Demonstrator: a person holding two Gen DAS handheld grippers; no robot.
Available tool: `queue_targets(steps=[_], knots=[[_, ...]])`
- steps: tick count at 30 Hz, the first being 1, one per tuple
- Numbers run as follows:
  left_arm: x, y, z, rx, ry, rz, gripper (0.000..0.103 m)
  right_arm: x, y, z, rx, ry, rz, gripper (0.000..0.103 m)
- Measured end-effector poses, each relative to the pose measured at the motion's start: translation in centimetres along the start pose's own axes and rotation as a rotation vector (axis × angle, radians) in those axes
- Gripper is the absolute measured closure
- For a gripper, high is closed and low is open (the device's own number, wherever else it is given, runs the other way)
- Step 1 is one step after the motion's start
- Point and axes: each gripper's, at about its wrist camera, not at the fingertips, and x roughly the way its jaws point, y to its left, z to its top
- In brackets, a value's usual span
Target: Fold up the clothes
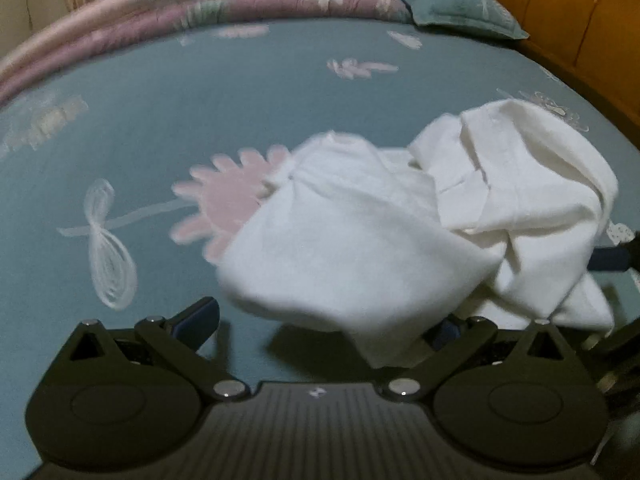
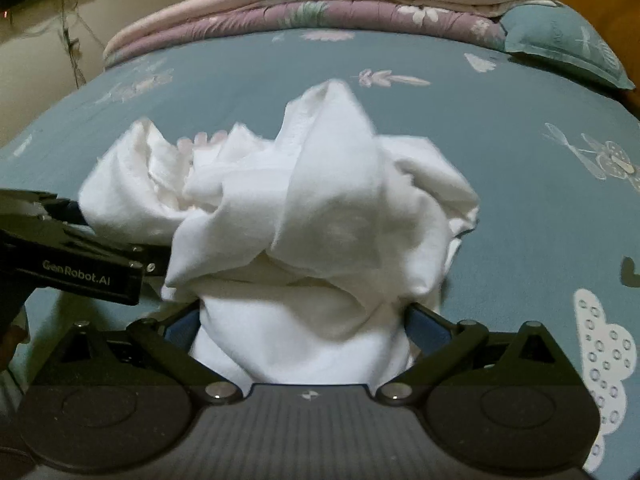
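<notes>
A crumpled white garment point(image 1: 400, 232) lies bunched on the teal floral bed sheet point(image 1: 200, 120); it also shows in the right wrist view point(image 2: 320, 208). My left gripper point(image 1: 320, 320) is open, its fingers spread wide; the cloth drapes over its right finger while its left finger point(image 1: 196, 318) is bare. It appears in the right wrist view point(image 2: 68, 216) at the left, against the garment's edge. My right gripper point(image 2: 304, 320) is open wide with the garment heaped between and over its fingers. Its tip shows in the left wrist view point(image 1: 612, 258) at the right.
Folded pink and purple quilts point(image 2: 320, 0) are stacked along the far edge of the bed. A teal pillow point(image 2: 560, 40) lies at the far right. An orange wooden headboard point(image 1: 560, 12) stands at the right. A wall point(image 2: 40, 40) is at the far left.
</notes>
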Motion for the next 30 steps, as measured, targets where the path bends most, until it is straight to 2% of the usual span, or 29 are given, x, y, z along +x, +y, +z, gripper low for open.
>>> queue_targets(steps=[4, 7, 11, 13, 18, 21, 30], knots=[[-1.3, -0.2, 0.9, 0.037, -0.032, 0.003, 0.001, -0.9, 0.2, 0.7, -0.017, -0.048, -0.021, 0.0], [-1.1, -0.6, 2.1, 0.097, -0.05, 0.061, 0.001, -1.6, -0.6, 1.1, -0.018, -0.057, -0.029, 0.0], [-1.4, 0.7, 3.8, 0.129, -0.088, 0.06, 0.0, -2.4, -1.6, 1.7, -0.02, -0.07, -0.041, 0.0], [-0.8, 1.4, 4.8, 0.113, -0.086, 0.027, 0.0, -2.8, -2.2, 2.0, -0.021, -0.076, -0.047, 0.0], [0.7, 1.2, 7.1, 0.115, -0.071, 0.043, 0.0, -4.1, -2.8, 2.4, -0.029, -0.1, -0.045, 0.0], [0.6, 0.4, 6.6, 0.156, -0.079, 0.065, 0.001, -4.4, -2.8, 2.8, -0.012, -0.114, -0.032, 0.0], [0.4, 0.9, 4.4, 0.153, -0.012, 0.009, 0.0, -3.2, -4.3, 4.0, 0.109, -0.087, 0.02, 0.0]])
